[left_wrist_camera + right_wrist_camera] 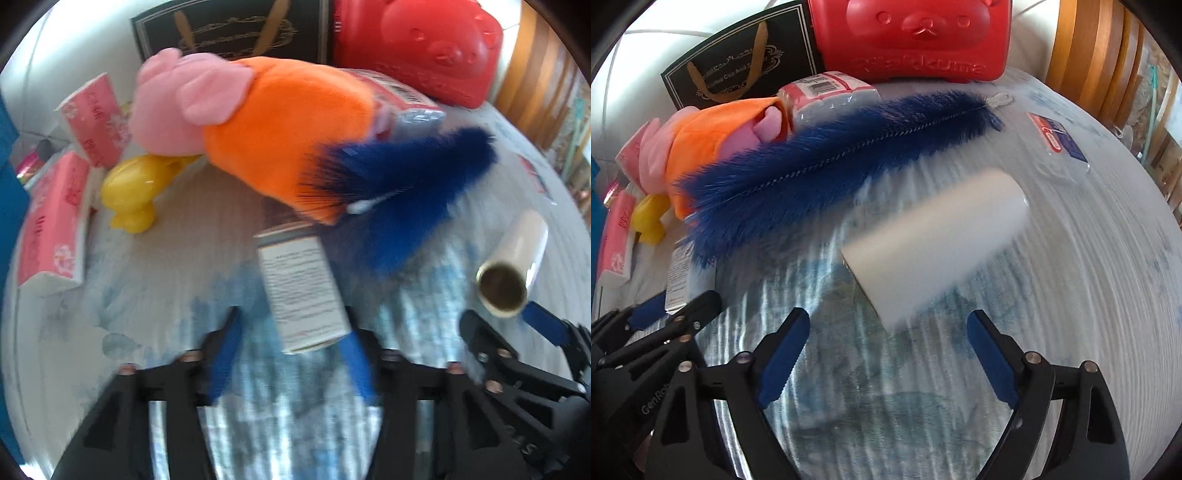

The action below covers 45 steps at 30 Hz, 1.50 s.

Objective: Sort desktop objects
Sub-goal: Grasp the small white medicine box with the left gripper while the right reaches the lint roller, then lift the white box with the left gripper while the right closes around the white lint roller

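Observation:
A small white printed box [303, 291] lies on the table, its near end between the fingertips of my open left gripper [291, 332]; the right pad looks to touch it. A white roll on a cardboard core [934, 243] lies ahead of my open right gripper [888, 315], near end level with the fingertips. The roll [513, 262] and the right gripper [517, 350] also show in the left wrist view. Behind both lie a blue fluffy brush [842, 147] and an orange and pink plush toy [258, 122].
Pink tissue packs [51, 229] and a yellow duck toy [133, 192] sit at the left. A red bear-faced case [908, 37] and a black gift bag [738, 59] stand at the back. A flat blister pack [1058, 144] lies at the right, a wooden chair [1100, 55] beyond.

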Tool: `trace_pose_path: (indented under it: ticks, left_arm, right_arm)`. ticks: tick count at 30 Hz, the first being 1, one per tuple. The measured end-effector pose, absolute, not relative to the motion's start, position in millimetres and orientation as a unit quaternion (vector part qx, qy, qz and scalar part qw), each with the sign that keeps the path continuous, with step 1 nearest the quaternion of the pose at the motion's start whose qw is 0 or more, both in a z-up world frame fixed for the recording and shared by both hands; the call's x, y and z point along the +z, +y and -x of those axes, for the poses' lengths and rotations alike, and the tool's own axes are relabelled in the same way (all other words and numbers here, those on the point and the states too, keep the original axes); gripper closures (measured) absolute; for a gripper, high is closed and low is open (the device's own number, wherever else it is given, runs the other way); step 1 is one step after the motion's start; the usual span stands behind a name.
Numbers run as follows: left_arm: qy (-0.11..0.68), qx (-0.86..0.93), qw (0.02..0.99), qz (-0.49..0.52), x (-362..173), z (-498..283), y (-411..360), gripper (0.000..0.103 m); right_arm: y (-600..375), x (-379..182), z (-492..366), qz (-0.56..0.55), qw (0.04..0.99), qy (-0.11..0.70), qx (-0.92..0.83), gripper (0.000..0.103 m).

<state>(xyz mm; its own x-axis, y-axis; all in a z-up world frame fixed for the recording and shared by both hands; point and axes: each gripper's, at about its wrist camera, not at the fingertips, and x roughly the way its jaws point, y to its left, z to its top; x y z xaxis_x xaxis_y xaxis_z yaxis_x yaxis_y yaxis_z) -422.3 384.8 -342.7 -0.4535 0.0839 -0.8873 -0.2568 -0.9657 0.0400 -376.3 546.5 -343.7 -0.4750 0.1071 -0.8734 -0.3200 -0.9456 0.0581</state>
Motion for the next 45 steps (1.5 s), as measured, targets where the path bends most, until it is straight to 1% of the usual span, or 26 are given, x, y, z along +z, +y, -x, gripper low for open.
trace_pose_path:
  ticks: [1, 5, 6, 8, 11, 12, 13, 17, 18, 19, 20, 21, 22, 26, 28, 29, 30, 32, 33, 34, 35, 36, 37, 38, 40, 45]
  left_arm:
    - [0.083, 0.849, 0.094, 0.513, -343.6, 423.0, 383.2, 0.028]
    - [0.078, 0.848, 0.089, 0.517, -345.1, 423.0, 382.4, 0.029]
    - [0.079, 0.847, 0.094, 0.516, -345.0, 421.9, 382.5, 0.031]
    - [0.071, 0.844, 0.108, 0.521, -344.6, 419.9, 381.1, 0.049]
    - [0.066, 0.843, 0.11, 0.523, -344.5, 419.0, 379.2, 0.055]
    - [0.067, 0.844, 0.109, 0.521, -344.4, 419.9, 379.0, 0.057]
    - [0.069, 0.845, 0.106, 0.519, -344.0, 420.8, 378.9, 0.058]
    - [0.075, 0.848, 0.101, 0.515, -341.8, 432.2, 383.2, 0.056]
    - [0.077, 0.847, 0.106, 0.515, -341.4, 432.7, 383.7, 0.06]
    - [0.078, 0.847, 0.113, 0.514, -341.3, 432.2, 384.2, 0.068]
    - [0.081, 0.847, 0.117, 0.512, -341.2, 431.1, 384.8, 0.072]
    - [0.084, 0.847, 0.119, 0.511, -341.1, 429.5, 385.3, 0.073]
    - [0.086, 0.848, 0.12, 0.51, -341.0, 427.9, 385.2, 0.073]
    - [0.082, 0.848, 0.118, 0.51, -341.0, 423.4, 379.8, 0.073]
    - [0.085, 0.847, 0.116, 0.512, -340.2, 424.7, 386.4, 0.073]
    - [0.087, 0.847, 0.114, 0.513, -339.8, 424.9, 388.4, 0.071]
    - [0.089, 0.846, 0.11, 0.514, -339.3, 424.3, 388.2, 0.068]
    - [0.09, 0.846, 0.099, 0.516, -338.8, 424.7, 386.8, 0.046]
    - [0.088, 0.846, 0.091, 0.517, -338.9, 426.9, 385.0, 0.043]
    - [0.082, 0.847, 0.087, 0.518, -339.2, 428.7, 383.2, 0.042]
    - [0.077, 0.848, 0.086, 0.517, -339.5, 429.8, 382.4, 0.042]
    - [0.074, 0.849, 0.084, 0.516, -339.7, 430.9, 382.6, 0.042]
    - [0.071, 0.851, 0.084, 0.514, -339.7, 432.4, 383.8, 0.045]
    - [0.07, 0.852, 0.085, 0.511, -339.6, 434.2, 386.3, 0.058]
    - [0.07, 0.855, 0.088, 0.507, -339.2, 437.6, 391.9, 0.074]
    - [0.071, 0.859, 0.095, 0.497, -337.8, 447.2, 404.2, 0.073]
  right_arm:
    - [548.1, -343.3, 375.2, 0.495, 0.129, 0.111, 0.852, 0.015]
    - [560.2, -336.7, 373.8, 0.482, 0.131, 0.14, 0.855, 0.015]
    - [562.5, -334.4, 374.4, 0.479, 0.131, 0.144, 0.856, 0.015]
    - [563.1, -329.5, 378.9, 0.475, 0.125, 0.144, 0.859, 0.015]
    - [561.6, -323.8, 390.9, 0.472, 0.112, 0.148, 0.862, 0.015]
    - [560.6, -322.0, 394.6, 0.47, 0.109, 0.149, 0.863, 0.022]
    - [560.3, -319.7, 398.7, 0.466, 0.108, 0.153, 0.865, 0.024]
    - [563.6, -322.0, 417.1, 0.466, 0.11, 0.155, 0.864, 0.024]
    - [563.3, -325.1, 421.1, 0.472, 0.111, 0.149, 0.862, 0.03]
    - [563.1, -328.3, 425.1, 0.478, 0.111, 0.142, 0.86, 0.033]
    - [564.1, -330.6, 425.8, 0.483, 0.114, 0.136, 0.858, 0.042]
    - [567.0, -331.9, 421.8, 0.487, 0.118, 0.13, 0.856, 0.049]
    - [569.8, -333.1, 417.8, 0.491, 0.123, 0.124, 0.854, 0.051]
    - [596.4, -334.0, 390.5, 0.504, 0.165, 0.115, 0.84, 0.051]
    - [607.1, -331.8, 381.3, 0.504, 0.168, 0.125, 0.838, 0.051]
    - [610.2, -328.8, 378.2, 0.5, 0.16, 0.131, 0.841, 0.051]
    - [610.9, -325.4, 377.1, 0.496, 0.155, 0.131, 0.844, 0.051]
    - [609.9, -318.8, 379.6, 0.488, 0.152, 0.122, 0.851, 0.051]
    - [609.3, -316.5, 382.2, 0.486, 0.15, 0.116, 0.853, 0.051]
    - [608.9, -315.6, 386.3, 0.485, 0.148, 0.111, 0.855, 0.05]
    - [609.4, -316.0, 390.8, 0.486, 0.147, 0.107, 0.855, 0.047]
    - [610.8, -317.5, 394.9, 0.487, 0.145, 0.103, 0.855, 0.04]
    - [612.0, -319.5, 398.7, 0.488, 0.145, 0.1, 0.855, 0.038]
    - [613.1, -322.3, 402.1, 0.489, 0.144, 0.098, 0.855, 0.036]
    - [615.6, -327.7, 408.1, 0.491, 0.143, 0.096, 0.854, 0.036]
    - [626.8, -337.3, 419.3, 0.488, 0.143, 0.089, 0.856, 0.036]
